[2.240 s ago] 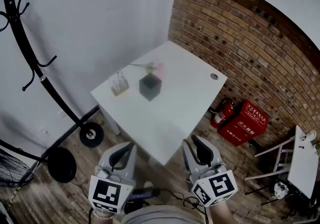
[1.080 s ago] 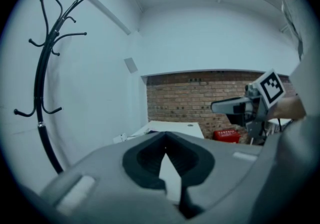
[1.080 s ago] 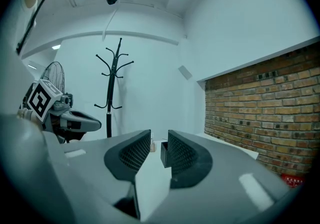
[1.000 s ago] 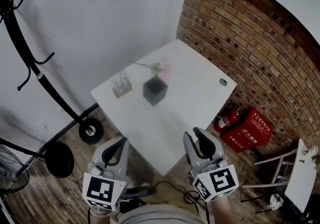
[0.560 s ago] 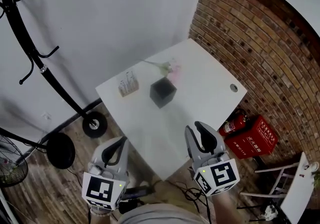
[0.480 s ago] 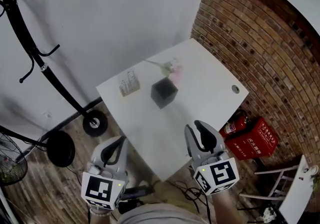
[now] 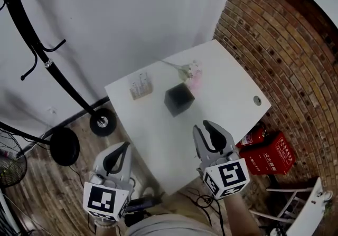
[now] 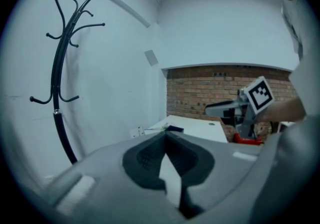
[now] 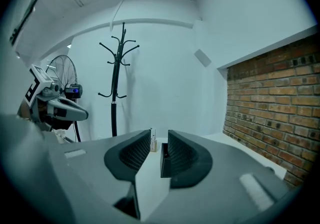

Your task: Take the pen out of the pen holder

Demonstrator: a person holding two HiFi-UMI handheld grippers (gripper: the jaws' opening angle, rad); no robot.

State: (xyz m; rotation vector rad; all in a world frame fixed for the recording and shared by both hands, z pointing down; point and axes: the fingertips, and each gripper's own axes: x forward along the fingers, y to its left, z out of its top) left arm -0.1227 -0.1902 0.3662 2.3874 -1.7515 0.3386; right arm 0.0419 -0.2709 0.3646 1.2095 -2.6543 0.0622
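My right gripper (image 7: 207, 128) has advanced over the tabletop's (image 7: 222, 87) near edge, fingers spread. The left gripper (image 7: 123, 147), at lower left, has its fingers pressed together. The black pen holder (image 7: 178, 99) stands at mid-frame.

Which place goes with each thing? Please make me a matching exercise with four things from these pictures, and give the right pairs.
Things:
1. black box
2. pink flower
3. coat rack
4. fire extinguisher

Places:
A. on the floor, by the brick wall
B. middle of the table
C. on the floor, left of the table
D. far side of the table, near the white wall

Pairs: 1-B; 2-D; 3-C; 4-A
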